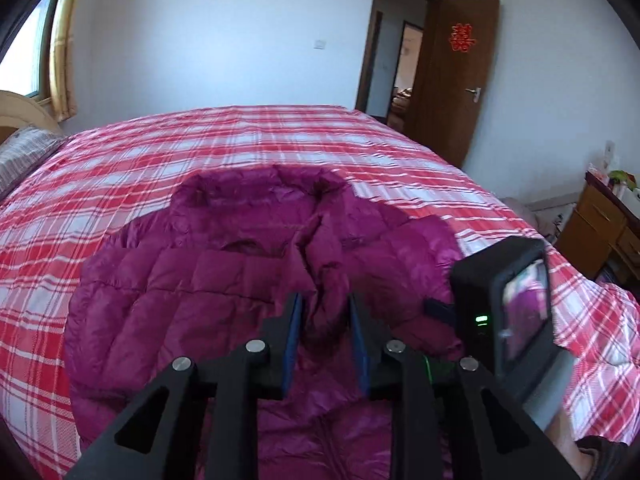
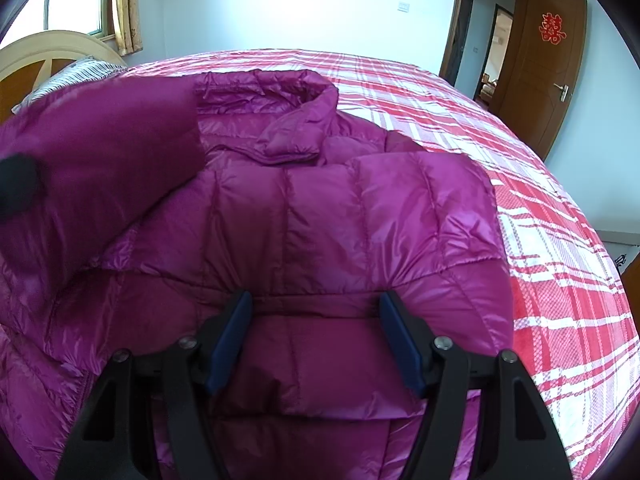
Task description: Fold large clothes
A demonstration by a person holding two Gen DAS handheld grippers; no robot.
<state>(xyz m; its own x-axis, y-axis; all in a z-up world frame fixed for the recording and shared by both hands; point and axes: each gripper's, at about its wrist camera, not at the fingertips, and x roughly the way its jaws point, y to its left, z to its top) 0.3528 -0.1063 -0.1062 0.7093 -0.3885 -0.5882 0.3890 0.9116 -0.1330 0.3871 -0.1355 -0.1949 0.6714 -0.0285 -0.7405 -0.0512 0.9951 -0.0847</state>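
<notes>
The purple jacket (image 2: 320,208) is cut off lower left. The right gripper (image 2: 316,304) is held wide open, empty; the left gripper (image 1: 325,300) perhaps pinches a fold.

The jacket (image 2: 320,208) lies on the bed (image 2: 540,200); pillow (image 2: 80,74) behind-left; door (image 2: 536,64) behind-right.

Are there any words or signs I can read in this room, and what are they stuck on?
"囍" (red double-happiness sign): on the brown door, also seen from the left wrist view.
Small screen on the right gripper's camera box: shows a picture only, no words to read.
Purple puffer jacket: no label or brand showing.
Plaid bedspread: no writing.
Wall switch: too small to show any marking.
</notes>
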